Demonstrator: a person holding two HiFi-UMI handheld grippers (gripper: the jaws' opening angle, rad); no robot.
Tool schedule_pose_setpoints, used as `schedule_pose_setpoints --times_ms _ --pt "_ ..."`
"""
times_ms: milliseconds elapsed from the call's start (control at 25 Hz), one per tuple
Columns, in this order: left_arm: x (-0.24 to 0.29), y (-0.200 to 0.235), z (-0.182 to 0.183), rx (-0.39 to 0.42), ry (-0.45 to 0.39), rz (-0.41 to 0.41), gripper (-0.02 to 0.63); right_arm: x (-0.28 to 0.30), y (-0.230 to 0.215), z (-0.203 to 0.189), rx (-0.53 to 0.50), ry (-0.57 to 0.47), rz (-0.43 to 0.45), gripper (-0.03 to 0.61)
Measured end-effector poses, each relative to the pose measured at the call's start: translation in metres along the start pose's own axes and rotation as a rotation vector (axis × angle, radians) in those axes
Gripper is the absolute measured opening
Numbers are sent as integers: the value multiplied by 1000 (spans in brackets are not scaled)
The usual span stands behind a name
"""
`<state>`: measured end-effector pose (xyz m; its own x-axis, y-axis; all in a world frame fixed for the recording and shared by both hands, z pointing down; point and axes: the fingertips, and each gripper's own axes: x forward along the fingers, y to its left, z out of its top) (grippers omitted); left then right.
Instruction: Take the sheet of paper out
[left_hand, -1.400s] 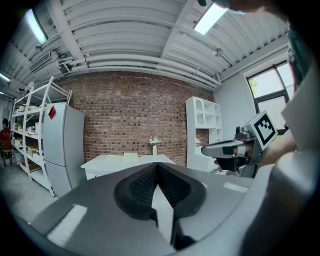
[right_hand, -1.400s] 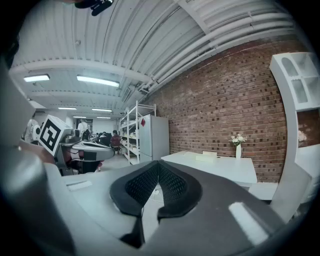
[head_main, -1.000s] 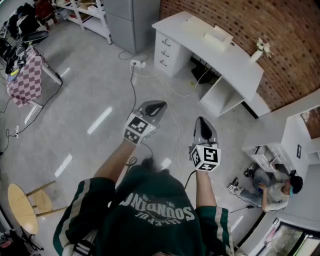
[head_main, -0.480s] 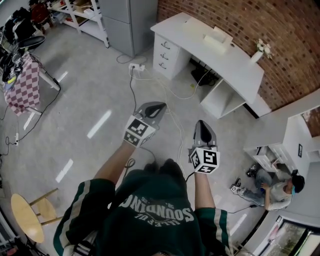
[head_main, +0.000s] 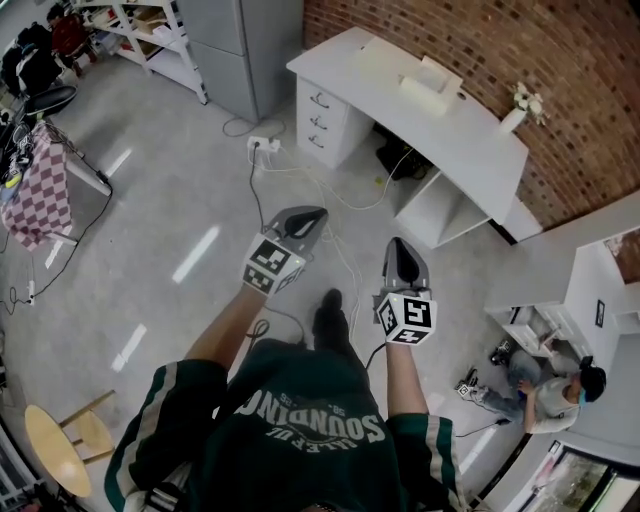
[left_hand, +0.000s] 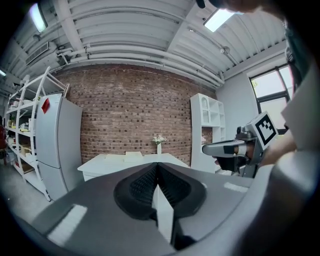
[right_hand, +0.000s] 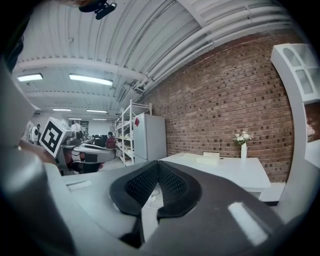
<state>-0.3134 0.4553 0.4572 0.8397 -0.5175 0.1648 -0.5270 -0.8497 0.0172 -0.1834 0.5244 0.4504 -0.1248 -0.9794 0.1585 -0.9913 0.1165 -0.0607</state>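
Both grippers are held out level in front of me, above the grey floor. My left gripper (head_main: 308, 214) is shut, its dark pads meeting at the tip with nothing between them (left_hand: 157, 167). My right gripper (head_main: 400, 243) is also shut and empty (right_hand: 159, 165). Ahead stands a white desk (head_main: 470, 130) against a brick wall. On it lie a flat white box (head_main: 430, 78) and a thin white flat thing (head_main: 385, 47) that could be paper; I cannot tell. Each gripper view shows the other gripper off to the side.
A vase of white flowers (head_main: 517, 103) stands on the desk's right end. Drawers (head_main: 322, 112) fill its left side. A power strip and cables (head_main: 262, 147) trail over the floor. A grey cabinet (head_main: 240, 40), shelving, a wooden stool (head_main: 55, 435) and a crouching person (head_main: 545, 390) are around.
I have walked forward: the desk and floor cables have slid nearer in the head view, and a shoe now shows below the grippers. Both grippers stay shut and side by side.
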Motion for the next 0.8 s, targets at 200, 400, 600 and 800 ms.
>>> schedule_pose_setpoints --times_ms 200,400,600,800 --pt "53 22 11 -11 2 14 11 44 -40 16 -11 3 24 0" --pt "95 40 18 -24 21 27 11 82 -72 30 -25 14 48 0" --pt "130 57 24 -30 34 43 11 115 -97 38 -31 13 75 0" --pt "168 72 29 -33 35 68 11 144 -122 40 -29 21 104 0"
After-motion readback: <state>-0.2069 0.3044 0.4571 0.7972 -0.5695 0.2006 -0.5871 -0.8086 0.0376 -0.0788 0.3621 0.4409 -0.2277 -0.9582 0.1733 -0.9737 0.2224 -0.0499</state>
